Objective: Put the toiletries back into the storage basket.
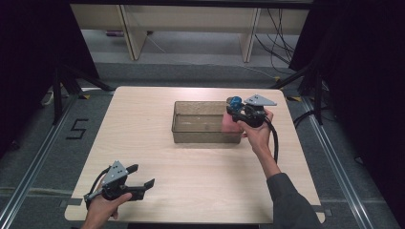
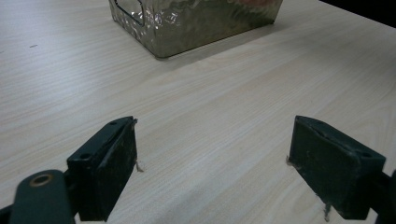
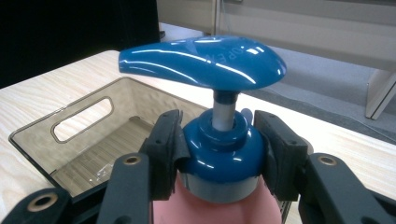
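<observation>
1. Right gripper view, bottom of frame: the right gripper (image 3: 219, 156) has its jaws closed on the blue collar of the pink pump bottle (image 3: 219, 154), one pad on either side, just under the pump head (image 3: 205, 60). The collar is round and glossy, so the pads bite on a curve; I'd guess the bottle could twist or slide down if the grip eases even a bit.

2. Same view, centre-left: the clear bin (image 3: 60, 154) sits below and behind the bottle. The bottle body hangs out of sight under the jaws, so whether its base has cleared the near wall can't be told here. Lowering too soon could catch the base on the rim and tip the bottle.

3. High view, lower left: the left gripper (image 1: 143, 176) is wide open w/ nothing in it, resting near the front edge of the table (image 1: 143, 119), well apart from the bin. In the left gripper view both pads stand over bare wood. So nothing steadies the bin; a knock from the bottle could shove it across the table.

4. High view, right of centre: the bottle is at the right end of the bin, held up by the right hand (image 1: 258, 131). The pink body looks to overlap the end wall, in or on, can't say.

5. Farther up the frame: the pump head sticks out sideways; probably the first thing to snag the far wall if the wrist turns. Let go from height and a top-heavy bottle likely falls over.
</observation>
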Tool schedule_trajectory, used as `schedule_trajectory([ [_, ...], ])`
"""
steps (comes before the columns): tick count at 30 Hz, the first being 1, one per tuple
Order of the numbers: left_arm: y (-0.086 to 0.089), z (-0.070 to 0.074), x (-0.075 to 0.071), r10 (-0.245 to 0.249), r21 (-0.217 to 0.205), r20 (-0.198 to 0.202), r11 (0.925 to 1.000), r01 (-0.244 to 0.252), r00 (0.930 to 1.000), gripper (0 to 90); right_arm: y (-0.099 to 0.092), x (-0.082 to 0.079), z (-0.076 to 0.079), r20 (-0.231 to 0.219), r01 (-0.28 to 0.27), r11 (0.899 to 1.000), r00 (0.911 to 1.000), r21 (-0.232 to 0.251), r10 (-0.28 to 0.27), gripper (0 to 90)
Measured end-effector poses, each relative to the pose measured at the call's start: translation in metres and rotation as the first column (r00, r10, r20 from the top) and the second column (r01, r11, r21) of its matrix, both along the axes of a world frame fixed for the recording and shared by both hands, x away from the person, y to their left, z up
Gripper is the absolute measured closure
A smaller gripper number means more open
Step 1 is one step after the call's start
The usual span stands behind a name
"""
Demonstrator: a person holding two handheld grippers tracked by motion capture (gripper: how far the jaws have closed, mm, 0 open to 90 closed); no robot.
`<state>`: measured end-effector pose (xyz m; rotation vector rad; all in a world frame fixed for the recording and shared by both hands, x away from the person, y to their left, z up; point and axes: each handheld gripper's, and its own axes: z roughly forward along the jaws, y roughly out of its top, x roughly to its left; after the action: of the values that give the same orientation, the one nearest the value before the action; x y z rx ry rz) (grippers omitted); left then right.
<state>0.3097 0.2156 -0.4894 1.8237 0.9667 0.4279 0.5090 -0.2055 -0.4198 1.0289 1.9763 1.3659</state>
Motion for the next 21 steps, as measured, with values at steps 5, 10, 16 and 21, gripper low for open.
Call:
schedule_trajectory([
  [5,0.000,0.000,0.000,0.001,-0.004,-0.001,1.0000,-0.001,1.0000,14.7,-0.001,-0.001,-0.004,-0.002,0.000,1.000,1.0000,0.000,0.000,53.7],
  [10,0.000,0.000,0.000,0.001,-0.003,-0.001,1.0000,-0.001,1.0000,14.7,-0.001,-0.002,-0.007,-0.028,-0.001,1.000,0.9996,0.005,0.001,53.7],
  [16,0.000,0.000,0.000,0.001,0.000,-0.001,1.0000,-0.001,1.0000,14.7,0.001,-0.004,-0.010,-0.017,0.010,1.000,0.9998,-0.002,-0.010,53.7],
  [21,0.000,0.000,0.000,0.002,0.000,-0.001,1.0000,-0.002,1.0000,14.7,-0.002,-0.003,-0.013,0.000,0.001,1.000,1.0000,-0.025,-0.001,53.7],
])
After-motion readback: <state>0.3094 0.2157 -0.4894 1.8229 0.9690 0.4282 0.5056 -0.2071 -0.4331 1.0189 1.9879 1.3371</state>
